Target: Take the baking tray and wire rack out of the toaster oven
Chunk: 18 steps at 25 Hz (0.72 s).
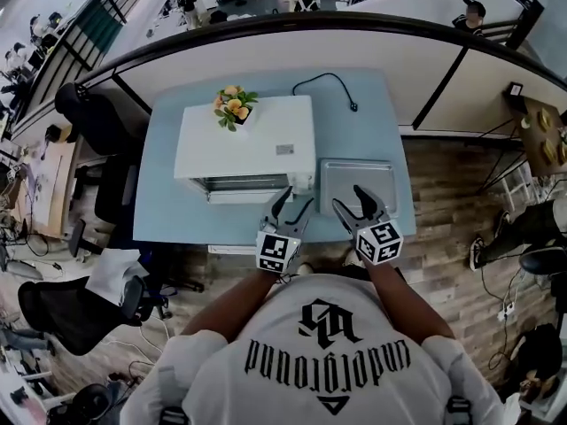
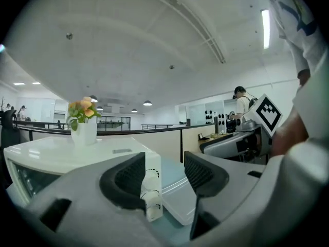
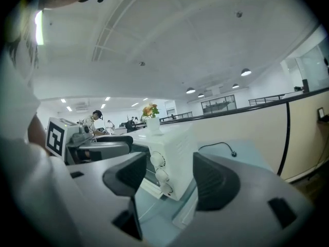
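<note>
A white toaster oven (image 1: 245,140) stands on the light blue table (image 1: 159,211), its front (image 1: 244,184) facing me. A grey baking tray (image 1: 356,184) lies flat on the table just right of the oven. I cannot make out the wire rack. My left gripper (image 1: 291,205) hovers open and empty at the oven's front right corner. My right gripper (image 1: 360,204) is open and empty over the tray's near edge. The left gripper view shows my left gripper (image 2: 164,179) framing the oven's knobs (image 2: 150,189) and the tray (image 2: 180,202). My right gripper (image 3: 167,181) faces the oven (image 3: 172,156) from the right.
A small vase of flowers (image 1: 235,106) sits on top of the oven. A black power cable (image 1: 330,81) lies on the table behind the tray. Office chairs (image 1: 75,312) stand left of the table. A curved railing (image 1: 292,27) runs beyond the table.
</note>
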Motion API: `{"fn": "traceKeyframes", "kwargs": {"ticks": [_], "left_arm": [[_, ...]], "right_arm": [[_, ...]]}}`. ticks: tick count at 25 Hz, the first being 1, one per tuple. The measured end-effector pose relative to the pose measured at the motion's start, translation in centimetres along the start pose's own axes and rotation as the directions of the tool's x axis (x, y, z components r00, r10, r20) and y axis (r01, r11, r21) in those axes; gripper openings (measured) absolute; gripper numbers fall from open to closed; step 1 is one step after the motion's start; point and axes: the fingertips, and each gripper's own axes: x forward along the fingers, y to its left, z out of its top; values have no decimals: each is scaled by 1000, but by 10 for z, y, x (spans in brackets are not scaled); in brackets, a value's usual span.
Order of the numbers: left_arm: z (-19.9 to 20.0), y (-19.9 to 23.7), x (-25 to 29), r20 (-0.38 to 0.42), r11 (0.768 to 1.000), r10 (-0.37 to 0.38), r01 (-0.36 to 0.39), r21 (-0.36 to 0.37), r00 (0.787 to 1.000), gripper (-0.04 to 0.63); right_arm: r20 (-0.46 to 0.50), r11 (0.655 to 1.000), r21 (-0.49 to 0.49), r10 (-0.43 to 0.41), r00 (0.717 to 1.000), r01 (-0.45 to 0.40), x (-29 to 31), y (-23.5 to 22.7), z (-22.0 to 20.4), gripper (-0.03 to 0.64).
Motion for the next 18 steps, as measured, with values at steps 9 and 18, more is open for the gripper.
{"fn": "traceKeyframes", "kwargs": {"ticks": [9, 18], "left_arm": [[10, 29, -26, 19, 988, 131, -129, -86, 991, 244], [11, 32, -37, 58, 886, 225, -180, -427, 973, 236]], "right_arm": [[6, 991, -14, 130, 991, -130, 28, 26, 15, 265], [8, 941, 140, 309, 951, -308, 42, 42, 25, 261]]}}
